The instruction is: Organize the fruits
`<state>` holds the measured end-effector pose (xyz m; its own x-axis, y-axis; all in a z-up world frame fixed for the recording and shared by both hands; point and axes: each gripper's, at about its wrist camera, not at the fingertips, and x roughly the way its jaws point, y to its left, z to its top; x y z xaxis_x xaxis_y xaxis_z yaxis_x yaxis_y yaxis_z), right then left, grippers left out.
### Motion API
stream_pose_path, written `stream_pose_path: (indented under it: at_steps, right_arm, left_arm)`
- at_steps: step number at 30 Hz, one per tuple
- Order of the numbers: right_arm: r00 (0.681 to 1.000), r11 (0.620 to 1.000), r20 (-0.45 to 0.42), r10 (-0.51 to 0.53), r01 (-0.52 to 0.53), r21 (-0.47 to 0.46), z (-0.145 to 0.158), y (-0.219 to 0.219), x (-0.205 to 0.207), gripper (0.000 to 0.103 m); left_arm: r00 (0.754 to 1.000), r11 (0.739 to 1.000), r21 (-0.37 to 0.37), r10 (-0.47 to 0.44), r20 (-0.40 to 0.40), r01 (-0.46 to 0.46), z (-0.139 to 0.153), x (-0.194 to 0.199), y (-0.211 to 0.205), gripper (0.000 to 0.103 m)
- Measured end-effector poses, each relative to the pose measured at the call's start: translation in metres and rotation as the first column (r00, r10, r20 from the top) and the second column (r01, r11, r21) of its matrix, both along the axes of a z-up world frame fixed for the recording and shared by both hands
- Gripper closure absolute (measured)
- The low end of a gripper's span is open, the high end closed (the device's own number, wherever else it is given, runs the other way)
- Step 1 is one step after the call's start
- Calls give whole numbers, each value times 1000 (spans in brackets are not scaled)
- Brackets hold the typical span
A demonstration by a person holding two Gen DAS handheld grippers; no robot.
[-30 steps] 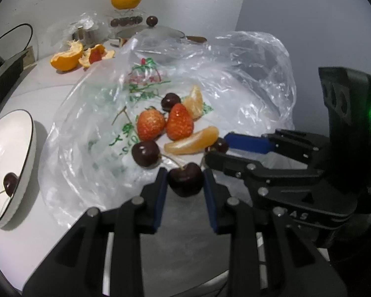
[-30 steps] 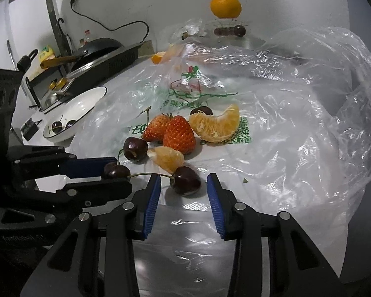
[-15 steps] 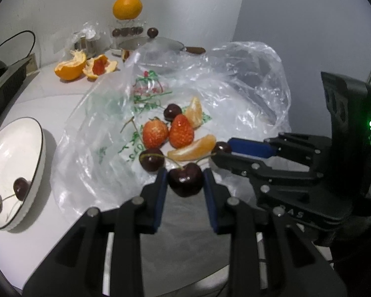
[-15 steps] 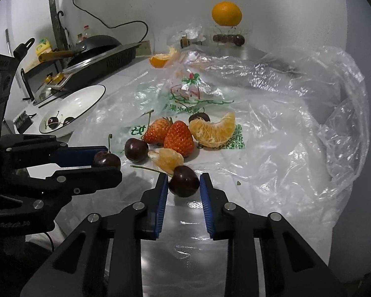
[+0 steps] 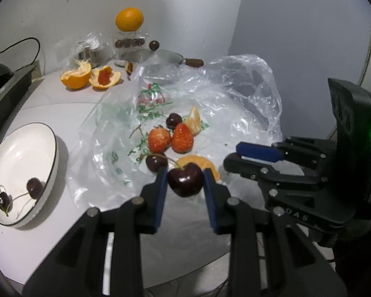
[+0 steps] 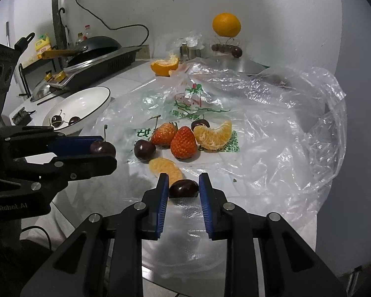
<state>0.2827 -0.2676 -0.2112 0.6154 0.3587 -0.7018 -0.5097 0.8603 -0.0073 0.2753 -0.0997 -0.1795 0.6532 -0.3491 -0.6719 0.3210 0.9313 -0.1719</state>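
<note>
My left gripper (image 5: 184,180) is shut on a dark cherry (image 5: 185,182) and holds it above the plastic bag (image 5: 210,113); it also shows in the right wrist view (image 6: 104,148). My right gripper (image 6: 183,188) is shut on another dark cherry (image 6: 183,188), lifted over the bag; it shows at the right of the left wrist view (image 5: 231,156), where its cherry is hidden. On the bag lie two strawberries (image 6: 175,138), two orange segments (image 6: 214,136), and two cherries (image 6: 144,149). A white bowl (image 5: 44,148) at the left holds two cherries (image 5: 34,188).
A peeled orange and its peel (image 5: 89,76) lie at the back. A whole orange (image 5: 129,19) sits on a rack above a lidded pot (image 5: 155,57). A stove with a black pan (image 6: 96,49) stands at the far left. The counter's front edge is close below the grippers.
Both grippers have risen and drawn back with their cherries. The right gripper closed on its cherry and lifted it off the bag.
</note>
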Motion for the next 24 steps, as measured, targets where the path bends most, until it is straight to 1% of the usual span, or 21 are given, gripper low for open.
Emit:
stream_pose_path:
  at_steps: [12,24]
  right_arm:
    - [999,1000,41,-10,10,-9,19,5,-9,76]
    - [996,1000,89,15,-14,-11,40,33,-9,76]
  left_arm:
    - [999,1000,-5,15,35,-15,13,-10,15,73]
    - [997,998,-23,59,59,-58,24,-14,44,73]
